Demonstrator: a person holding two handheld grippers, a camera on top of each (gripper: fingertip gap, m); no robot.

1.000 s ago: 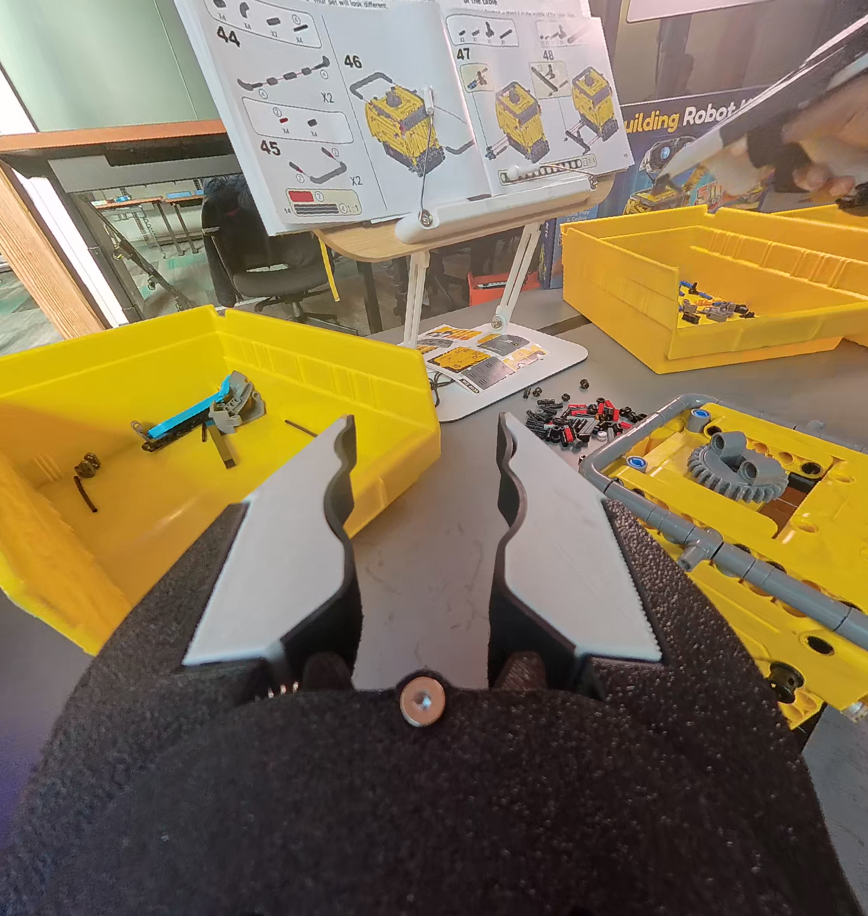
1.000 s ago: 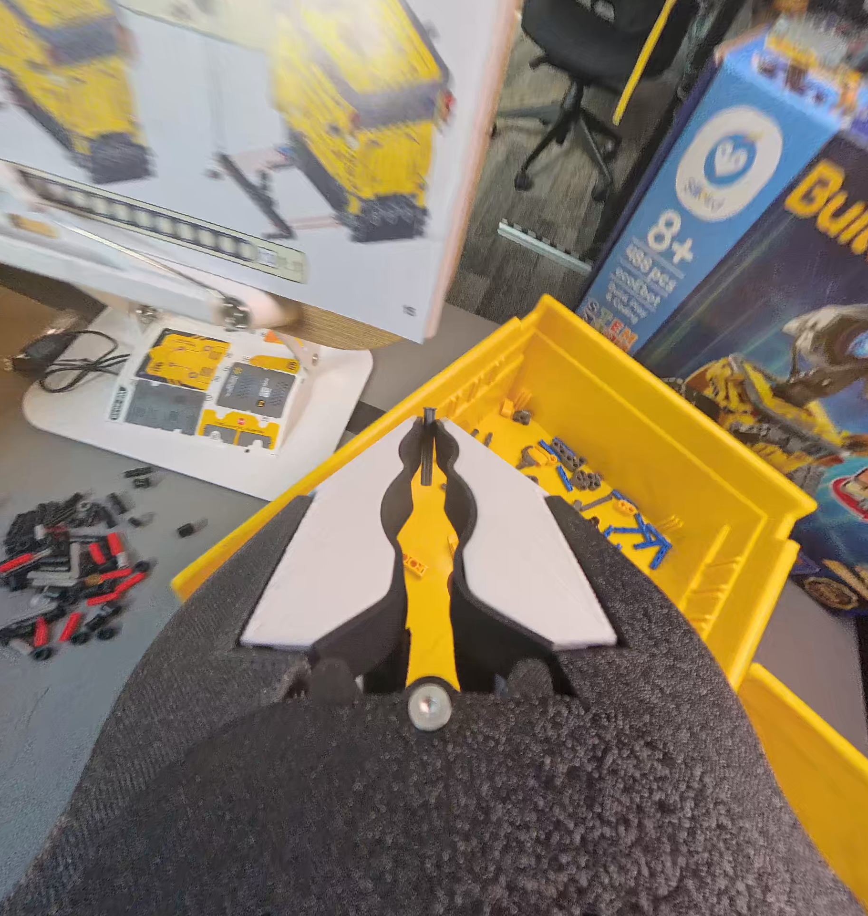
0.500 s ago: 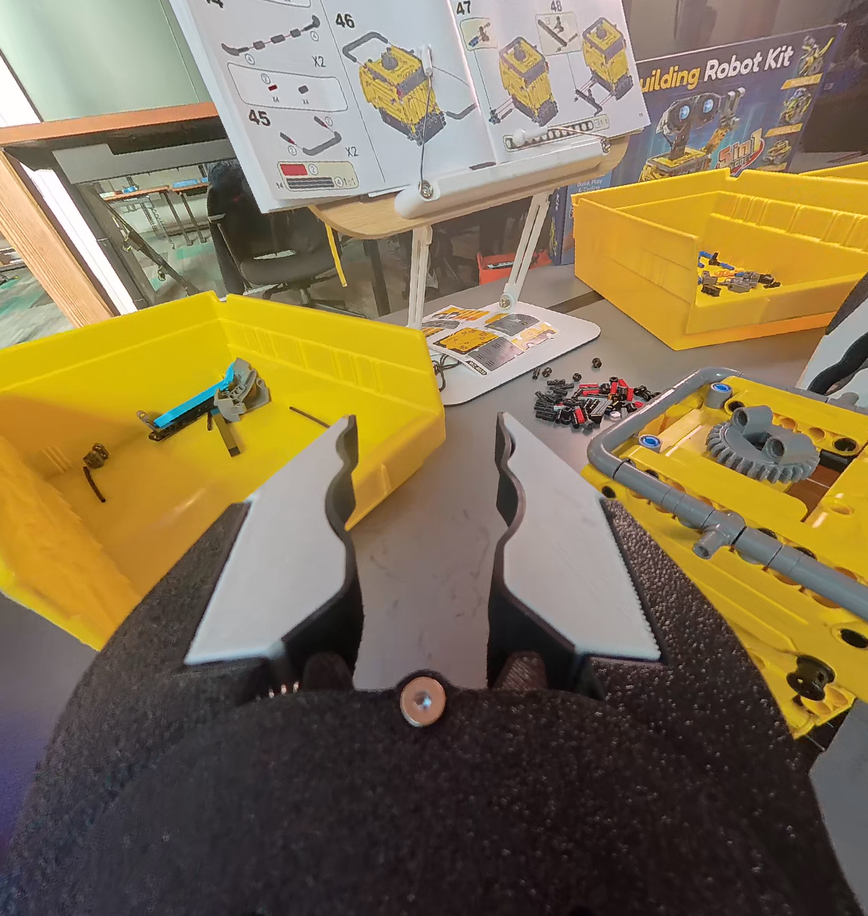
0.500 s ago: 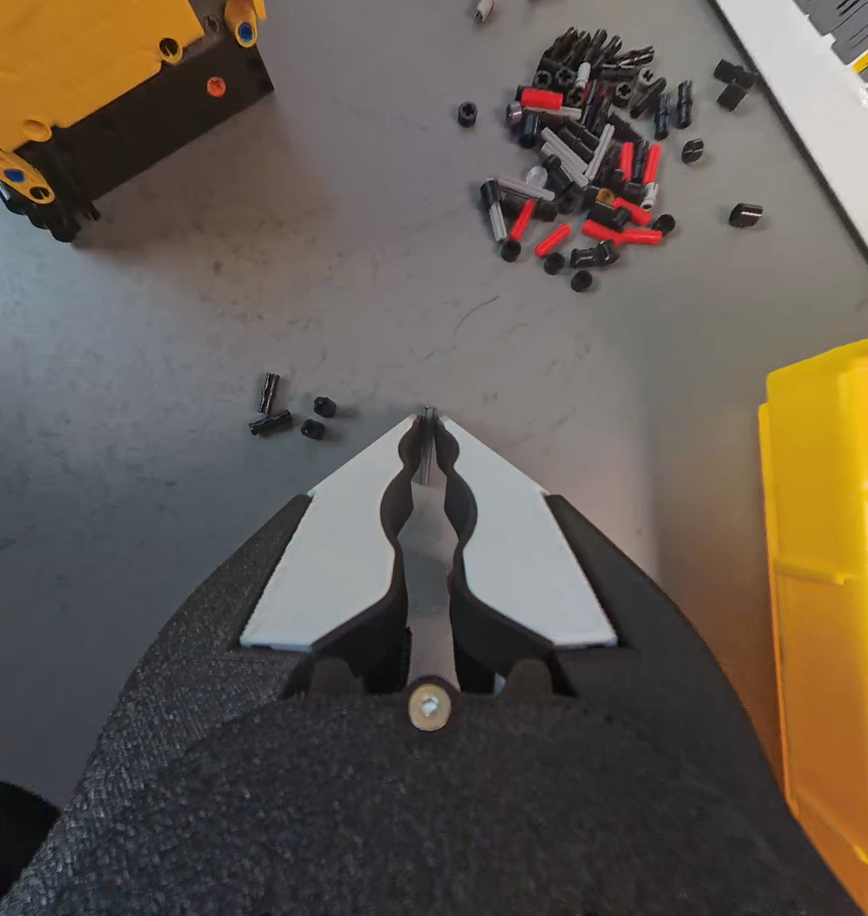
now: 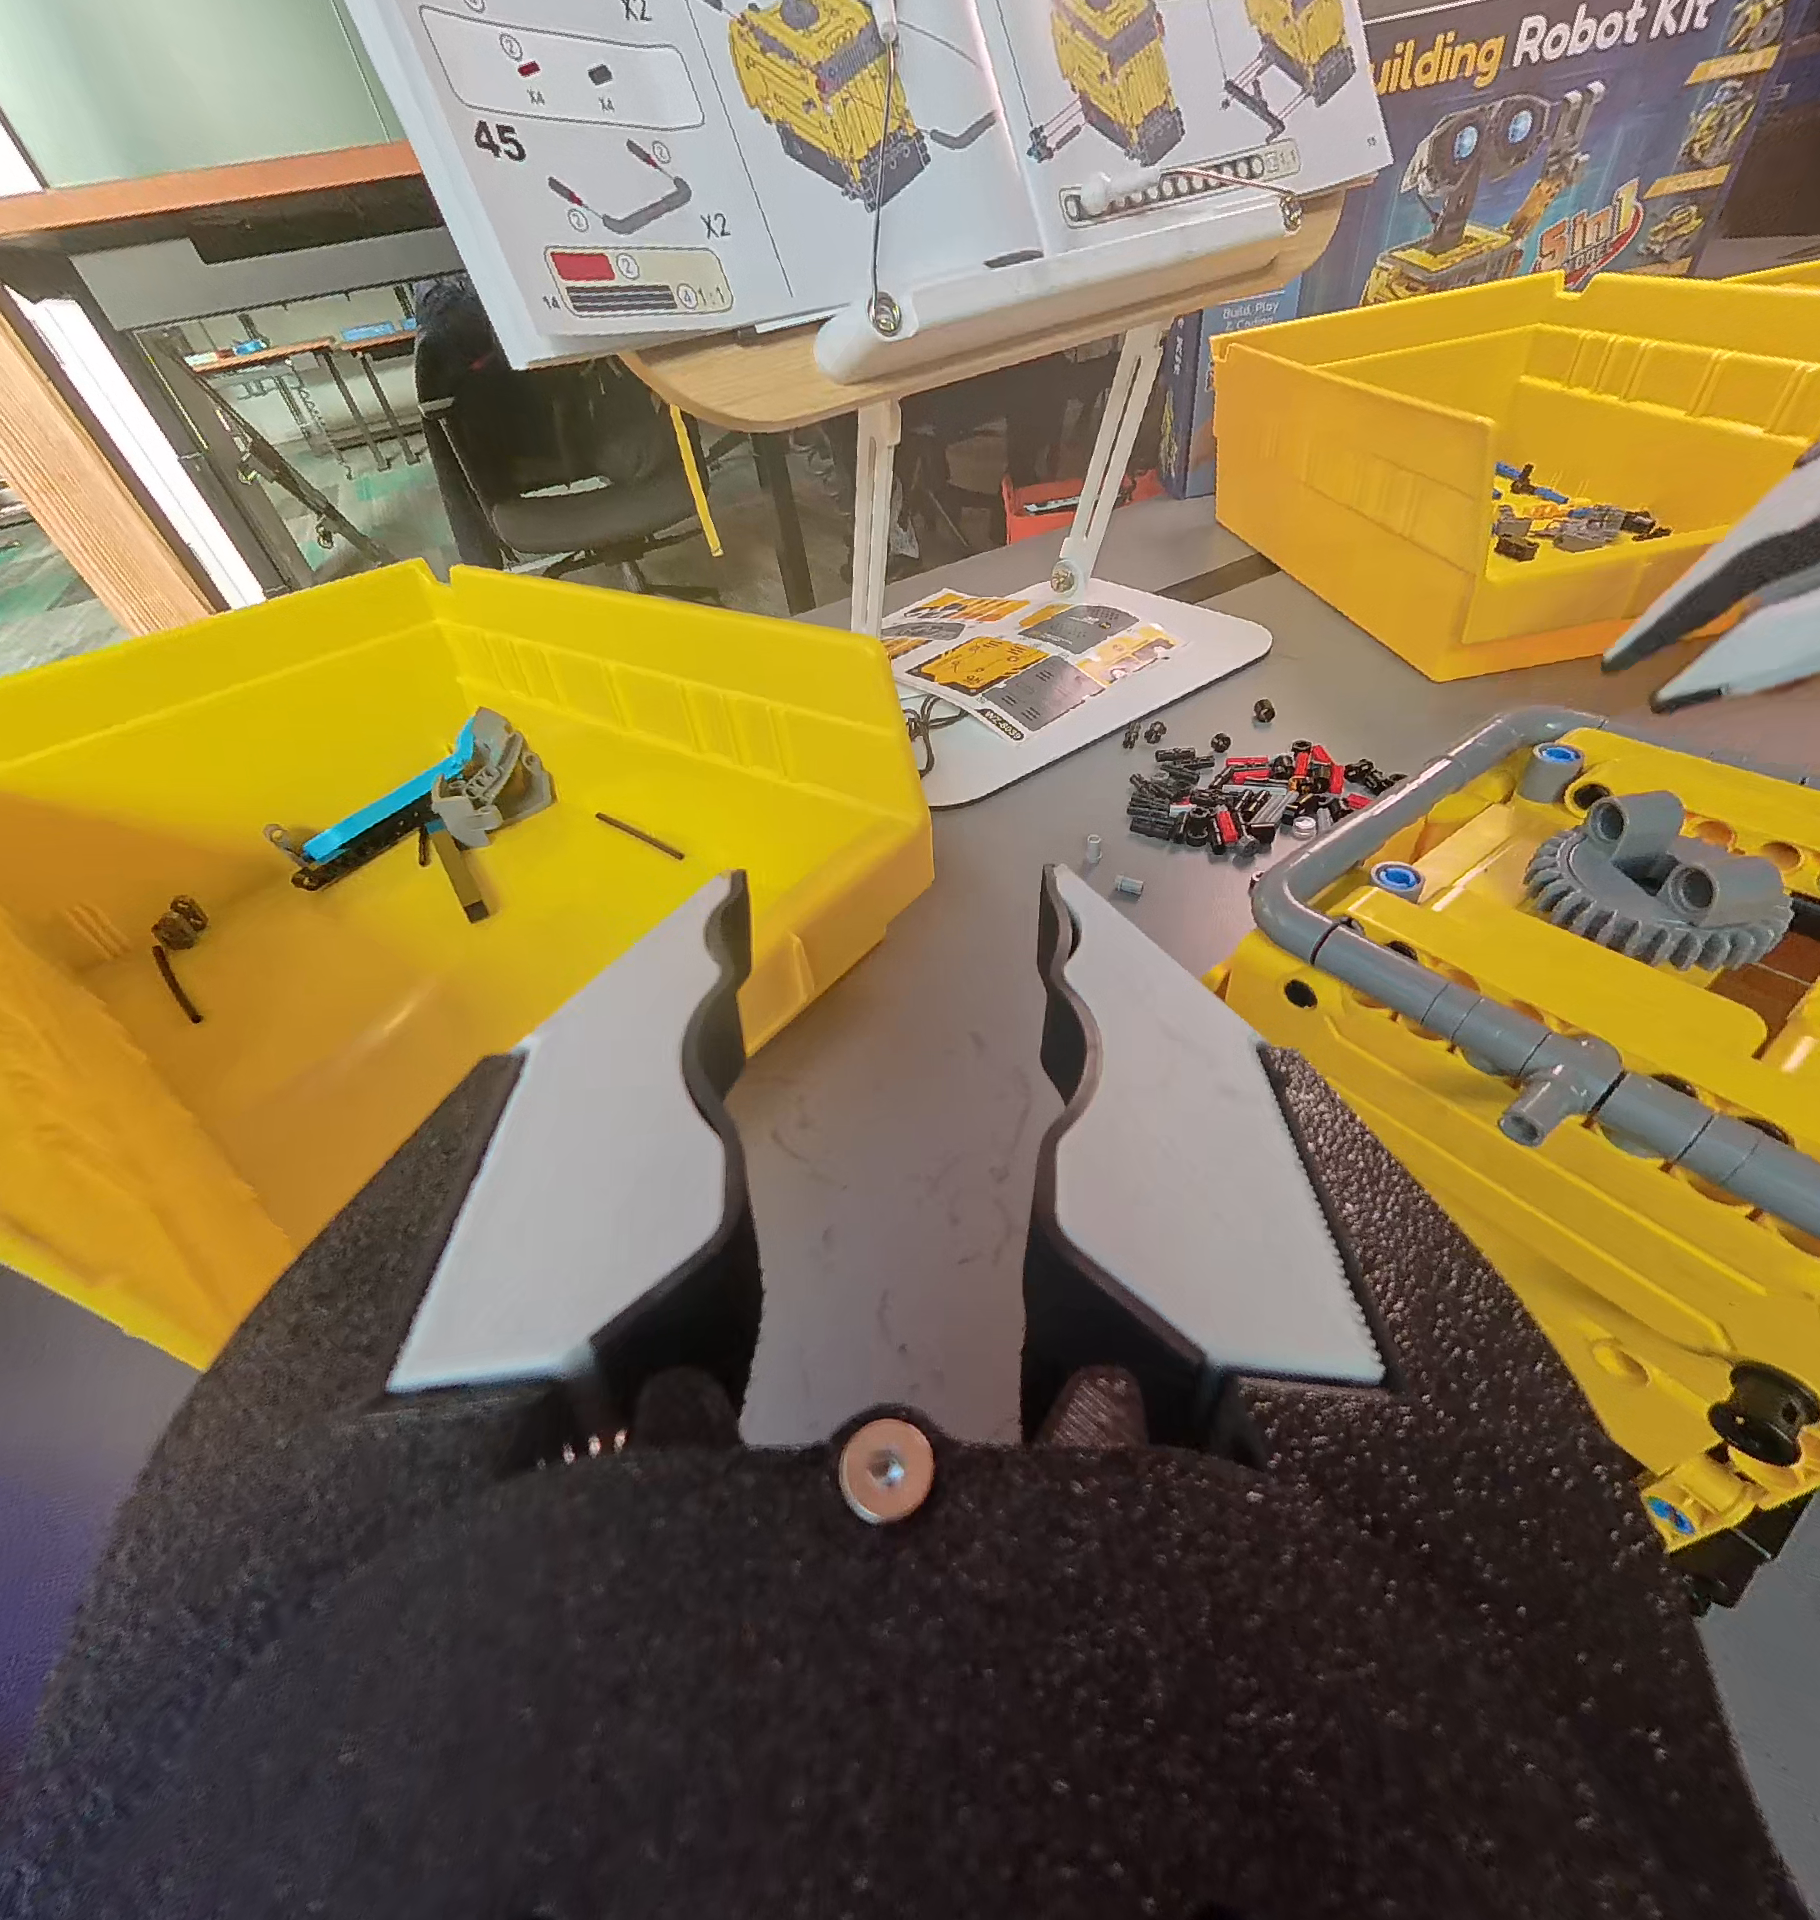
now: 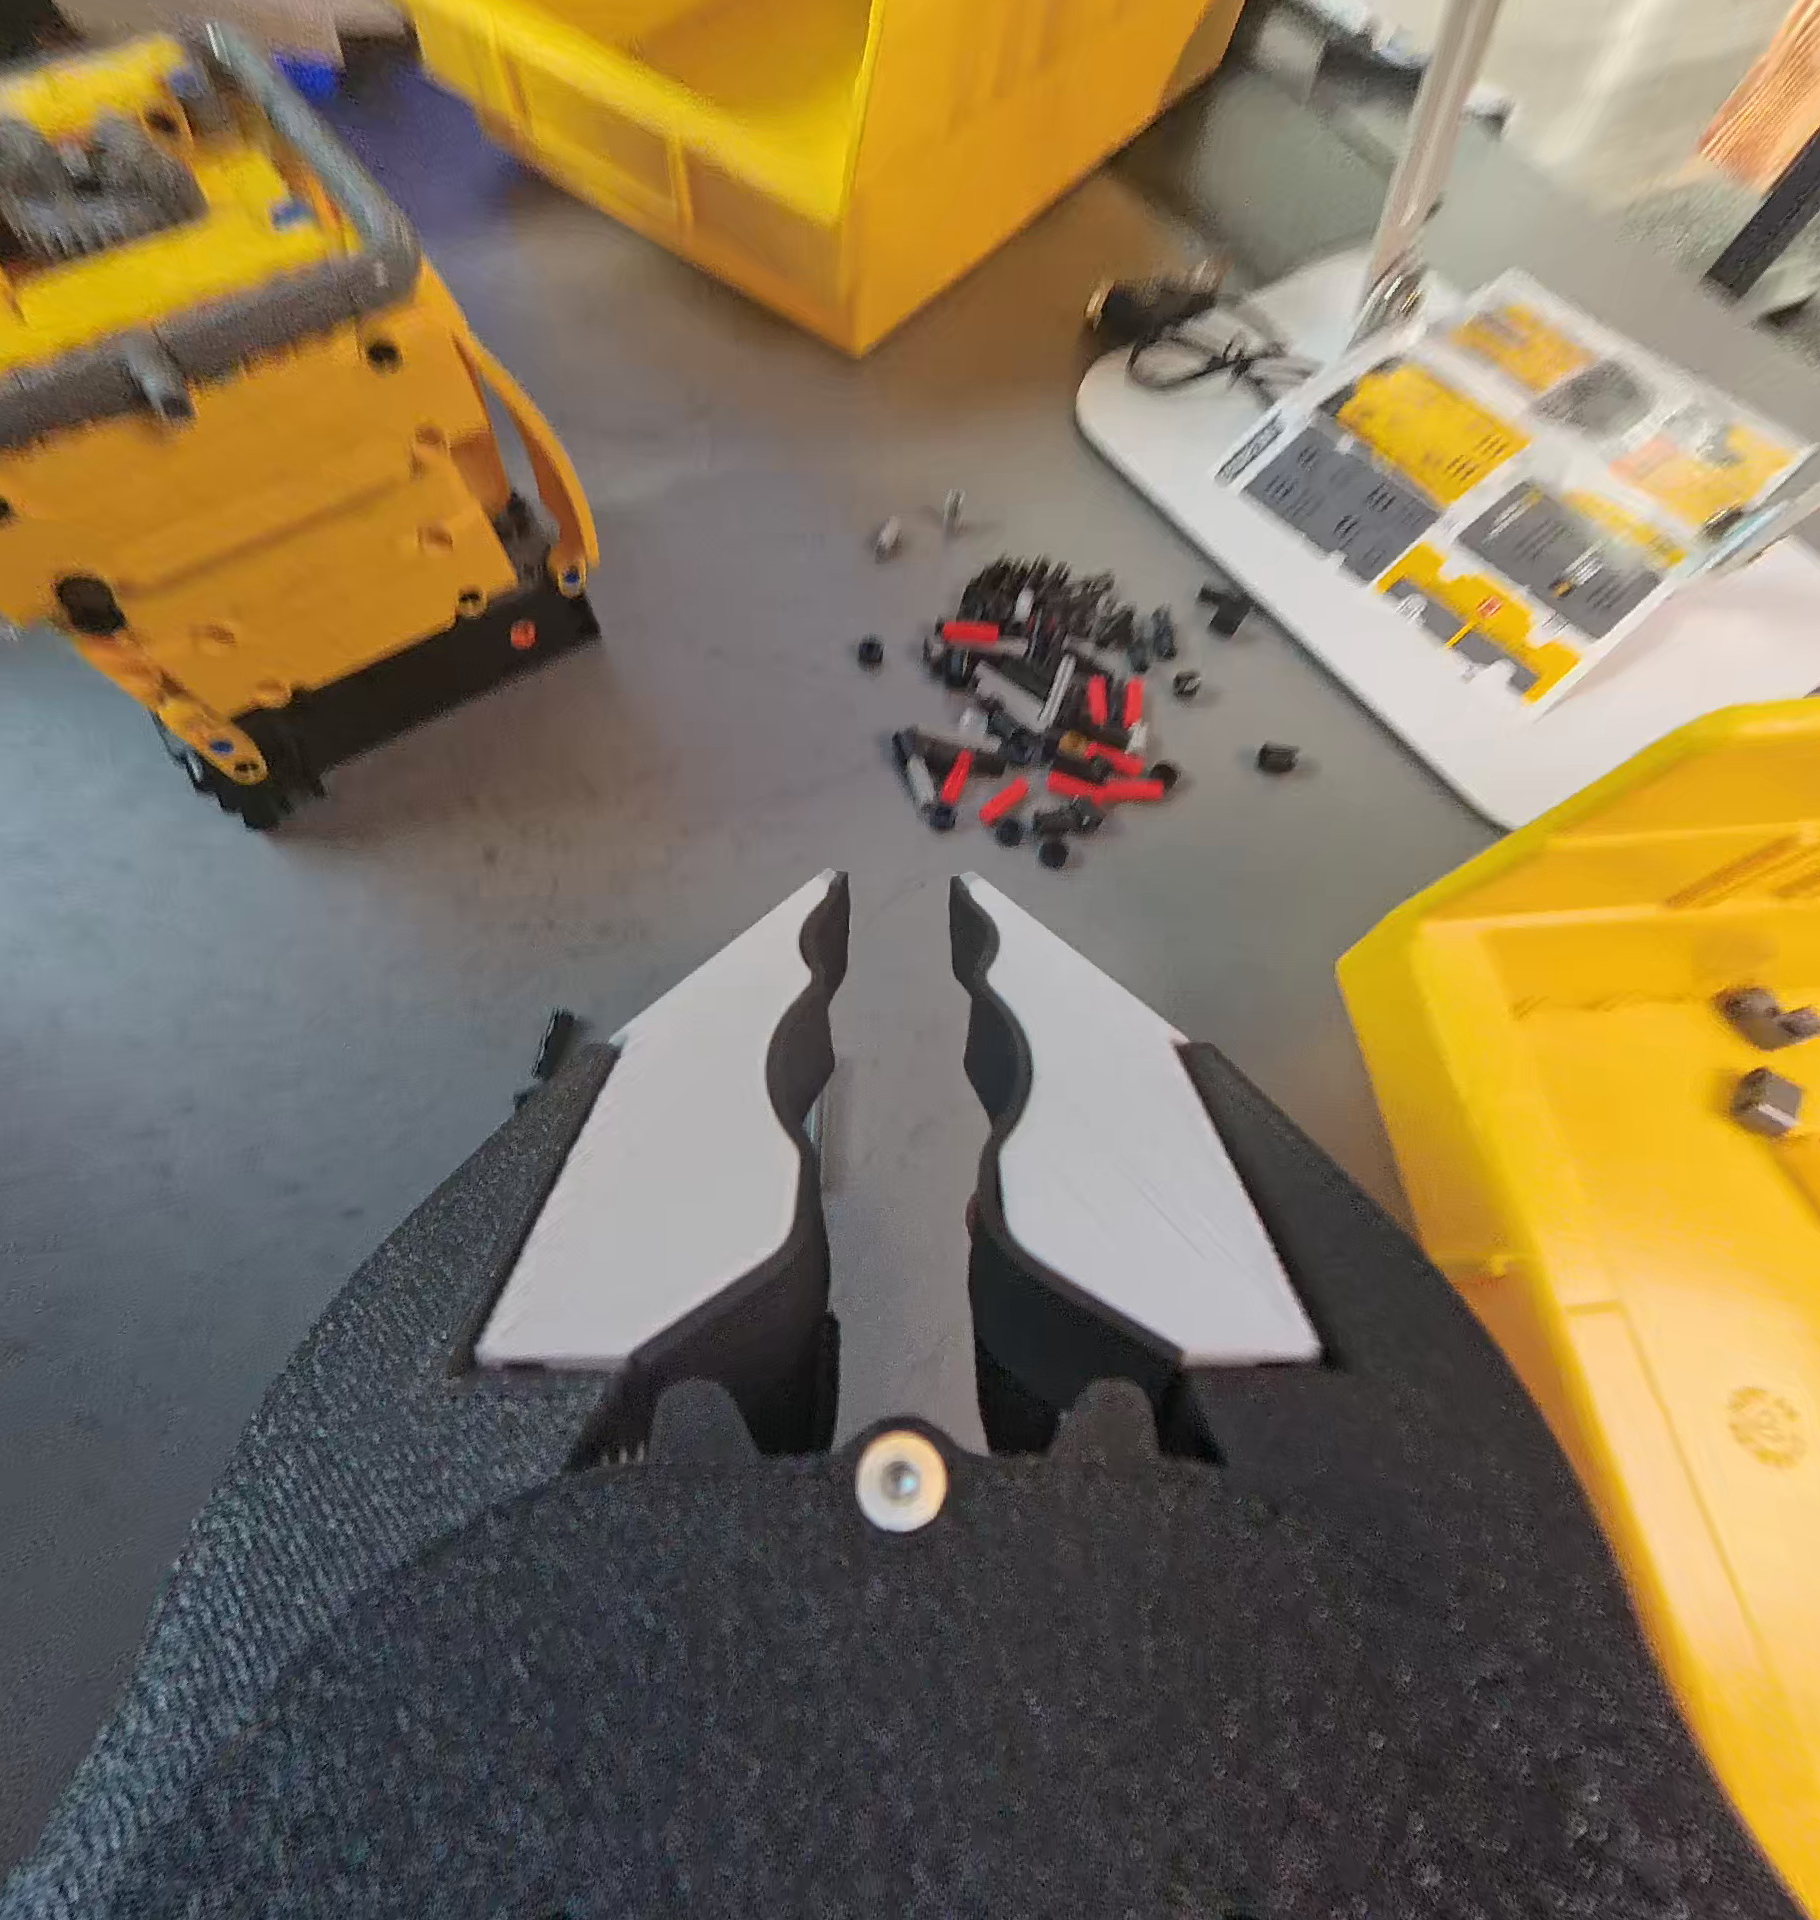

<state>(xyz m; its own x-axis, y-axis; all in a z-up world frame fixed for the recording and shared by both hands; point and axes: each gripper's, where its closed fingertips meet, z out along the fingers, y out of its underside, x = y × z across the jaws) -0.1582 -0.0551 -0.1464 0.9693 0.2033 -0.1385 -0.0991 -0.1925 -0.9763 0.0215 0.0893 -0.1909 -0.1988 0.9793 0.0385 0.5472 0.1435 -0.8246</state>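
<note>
My left gripper (image 5: pixel 893 894) is open and empty. It hangs over the bare grey table between a yellow bin (image 5: pixel 677 644) on its left and a yellow brick-built robot body (image 5: pixel 1571 1049) with a grey gear (image 5: pixel 1654 904) on its right. My right gripper (image 6: pixel 898 888) is open with a narrow gap, low over the table just short of a pile of small black and red pins (image 6: pixel 1041 717). The right wrist view is blurred, and nothing shows between the tips. The right gripper also shows at the right edge of the left wrist view (image 5: pixel 1638 681).
An instruction booklet (image 5: pixel 833 135) sits on a white stand, with a sticker sheet (image 5: pixel 1031 655) on its base. Another yellow bin (image 5: pixel 1405 499) with small parts and a kit box (image 5: pixel 1508 156) stand behind. A few loose black pins (image 6: pixel 553 1039) lie by my right gripper.
My right gripper swung from the bin down to the table near the pin pile. Its jaws were shut on a thin dark pin and have parted. My left gripper moved slightly forward.
</note>
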